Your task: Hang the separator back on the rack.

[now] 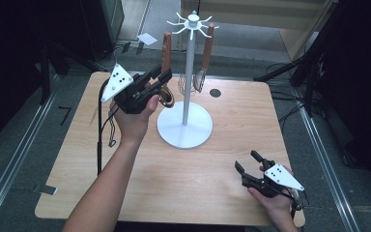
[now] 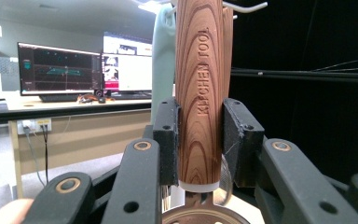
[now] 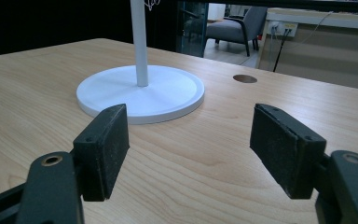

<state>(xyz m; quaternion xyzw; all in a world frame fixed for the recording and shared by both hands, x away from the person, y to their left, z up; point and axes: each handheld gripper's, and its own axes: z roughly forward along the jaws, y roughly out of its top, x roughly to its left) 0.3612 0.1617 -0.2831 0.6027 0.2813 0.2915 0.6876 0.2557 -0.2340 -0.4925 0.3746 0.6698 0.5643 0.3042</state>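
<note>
A white utensil stand (image 1: 184, 124) with a pole and hooked top (image 1: 192, 20) rises from the middle of the table. Two wooden-handled kitchen tools hang from its hooks. My left gripper (image 1: 157, 82) is shut on the left tool's handle (image 1: 166, 48), which reads "KITCHEN TOOL" (image 2: 200, 79) between the pads (image 2: 168, 140). A metal head (image 1: 166, 98) hangs below the jaws. The second tool, a whisk (image 1: 206, 46), hangs at the right of the pole. My right gripper (image 1: 249, 162) rests open near the table's front right, and its pads (image 3: 103, 149) face the stand's base (image 3: 140, 93).
The wooden table (image 1: 174, 169) has a round cable hole (image 1: 215, 93) behind the stand. Metal floor rails run along both sides. Cables lie on the floor at the back right. In the left gripper view, monitors (image 2: 60, 70) stand on a desk beyond.
</note>
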